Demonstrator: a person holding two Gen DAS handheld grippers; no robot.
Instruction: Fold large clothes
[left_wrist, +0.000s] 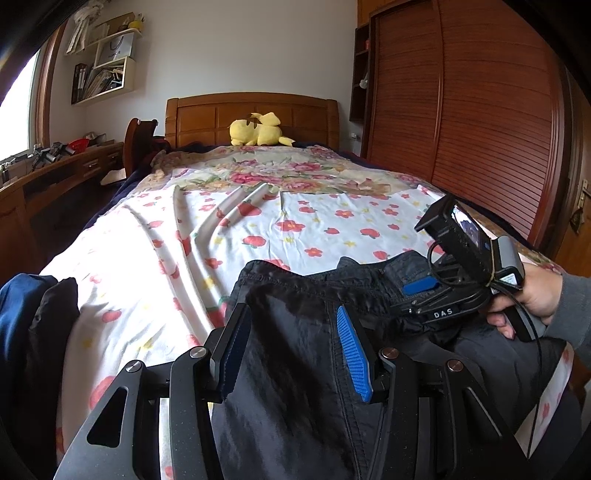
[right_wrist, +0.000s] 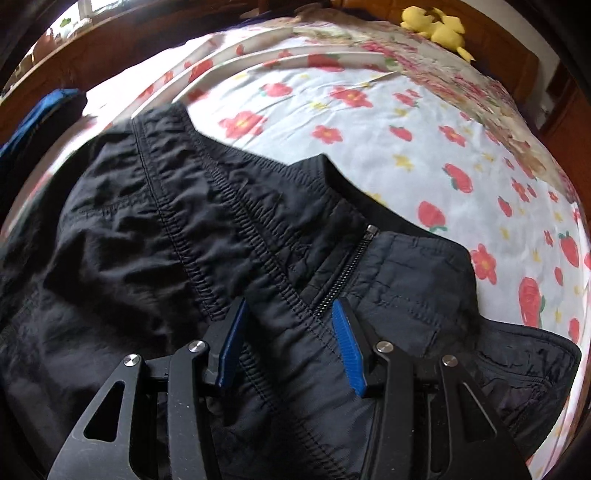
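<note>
Currently both half-open: left gripper (left_wrist: 291, 347) over near jacket (left_wrist: 295, 387) panel, right gripper (right_wrist: 286, 343) straddling zipper (right_wrist: 347, 266) near collar, nothing pinched. Spread flat on bed (left_wrist: 184, 258), probably for folding.

Daylight pours in from the window (left_wrist: 18, 107) at upper left, blowing out the bedsheet (left_wrist: 122, 258) on that side. Heavy fisheye bending and dark corners; the right wrist view's upper edge is motion-smeared.
</note>
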